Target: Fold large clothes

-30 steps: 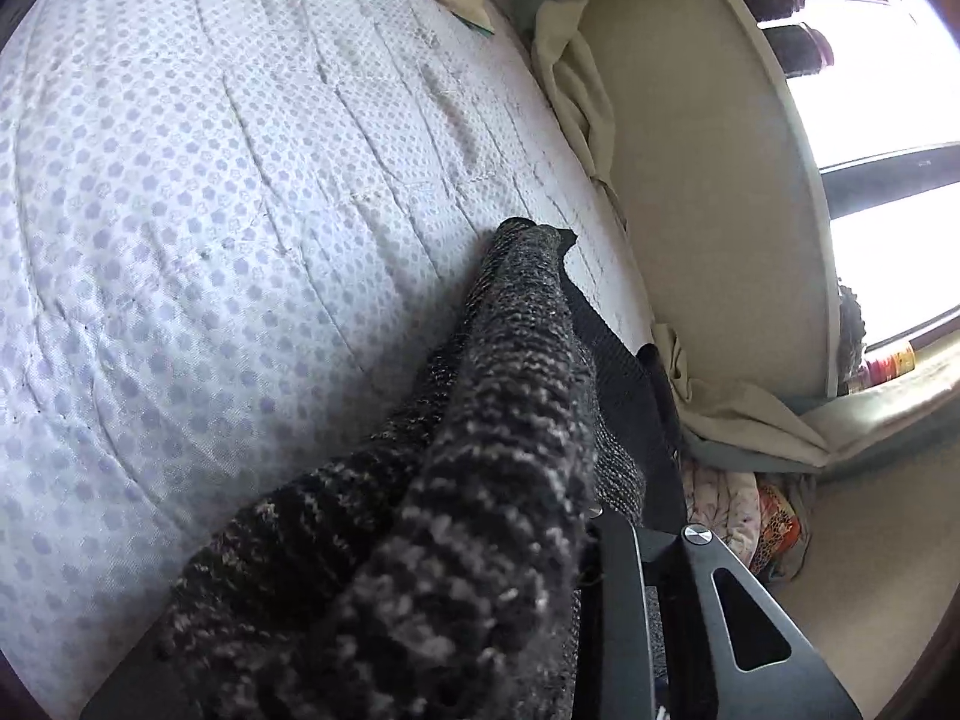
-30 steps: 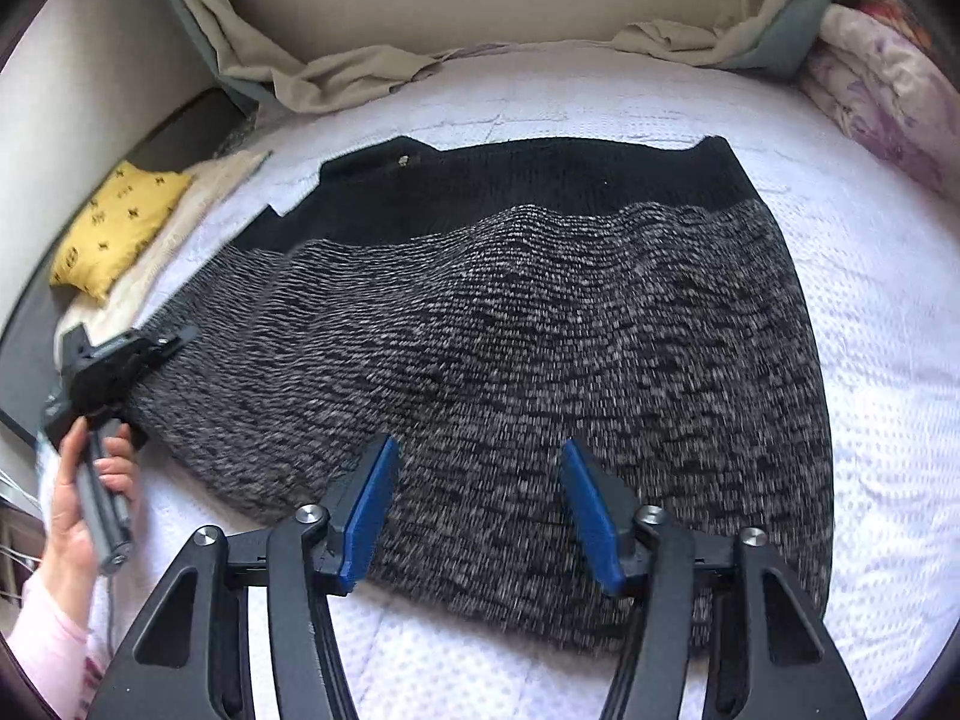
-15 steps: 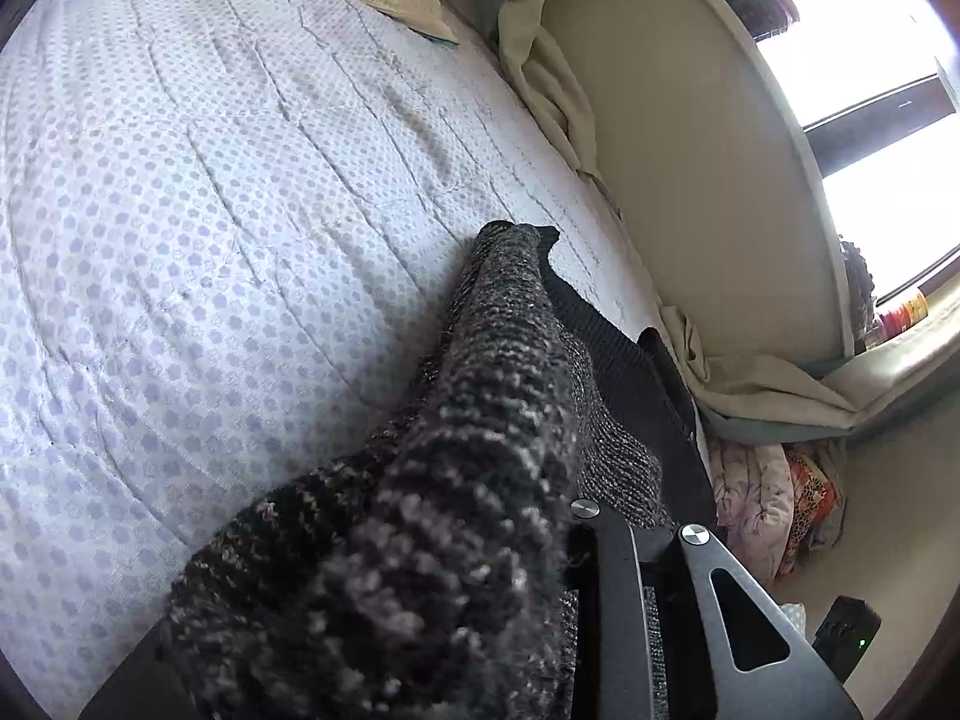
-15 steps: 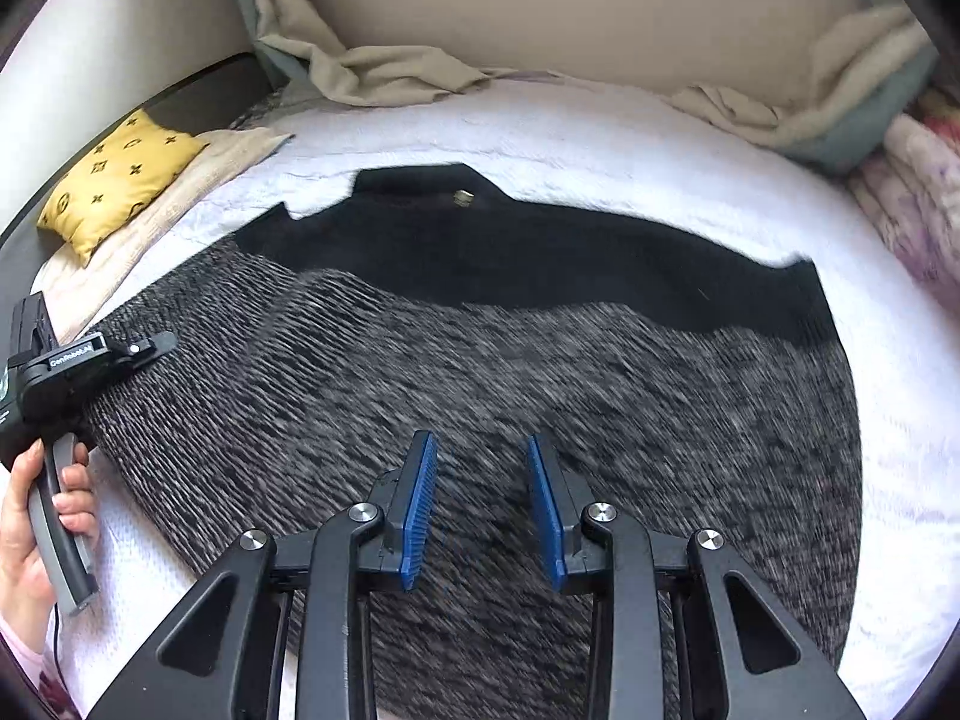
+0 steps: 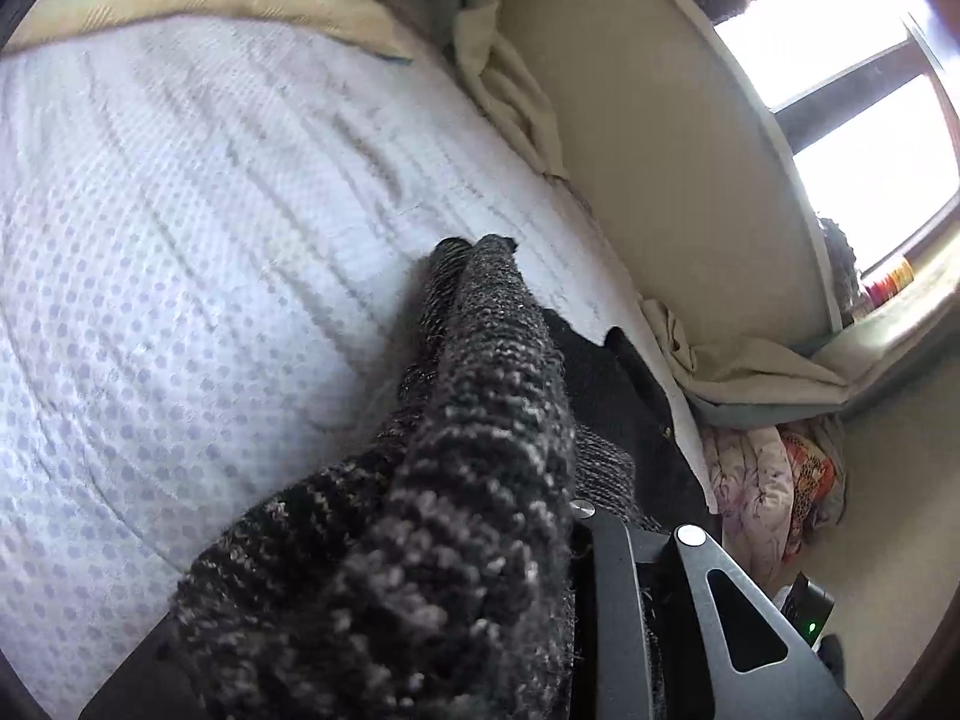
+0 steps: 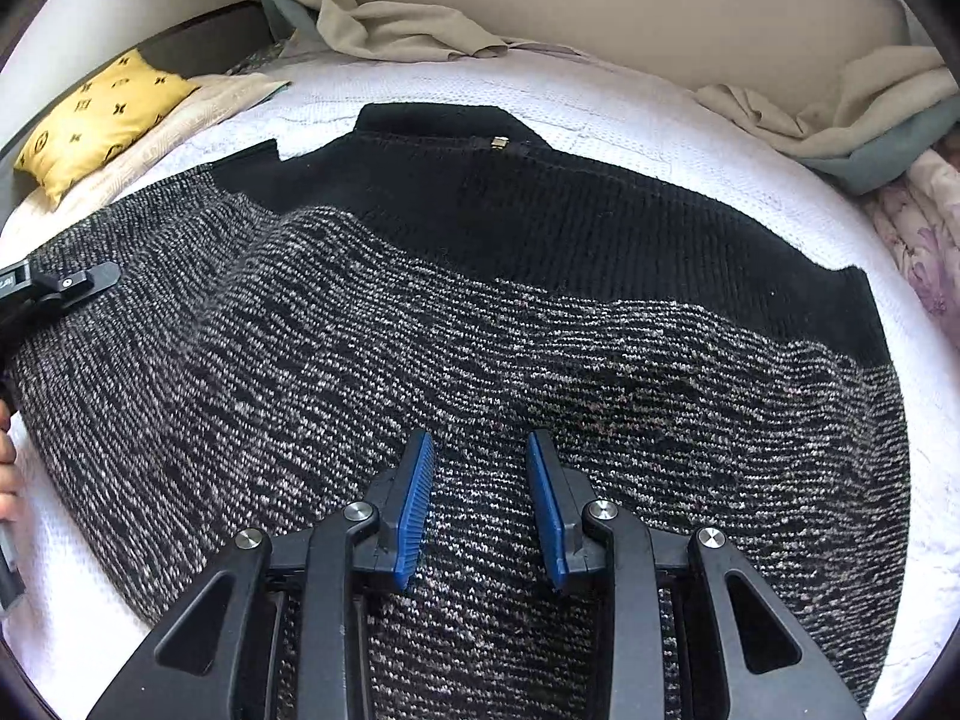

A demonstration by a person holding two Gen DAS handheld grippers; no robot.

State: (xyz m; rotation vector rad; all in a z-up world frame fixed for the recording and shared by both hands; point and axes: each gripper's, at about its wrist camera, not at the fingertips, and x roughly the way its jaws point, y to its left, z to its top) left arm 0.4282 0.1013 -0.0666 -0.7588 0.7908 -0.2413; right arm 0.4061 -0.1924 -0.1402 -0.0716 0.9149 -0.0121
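A large black and grey marled knit sweater point(image 6: 480, 330) lies spread flat on the white dotted bed cover point(image 6: 600, 102), its black band at the far side. My right gripper point(image 6: 480, 450) hangs just over the sweater's near middle. Its blue pads point(image 6: 414, 498) stand a narrow gap apart and nothing is pinched between them. At the sweater's left edge my left gripper point(image 6: 54, 291) is shut on the knit. In the left wrist view the bunched sweater point(image 5: 480, 450) fills my left gripper point(image 5: 456, 546), hides its left finger and rises off the bed cover point(image 5: 180, 240).
A yellow patterned pillow point(image 6: 96, 120) and a beige cloth lie at the far left of the bed. Crumpled beige sheets point(image 6: 390, 30) line the padded wall behind. A floral blanket point(image 5: 768, 480) is heaped off the bed's right end. A person's hand point(image 6: 6, 462) shows at the left edge.
My right gripper's jaws have narrowed and it has moved in over the sweater's middle. My left gripper has lifted a little and rolled, still holding the knit.
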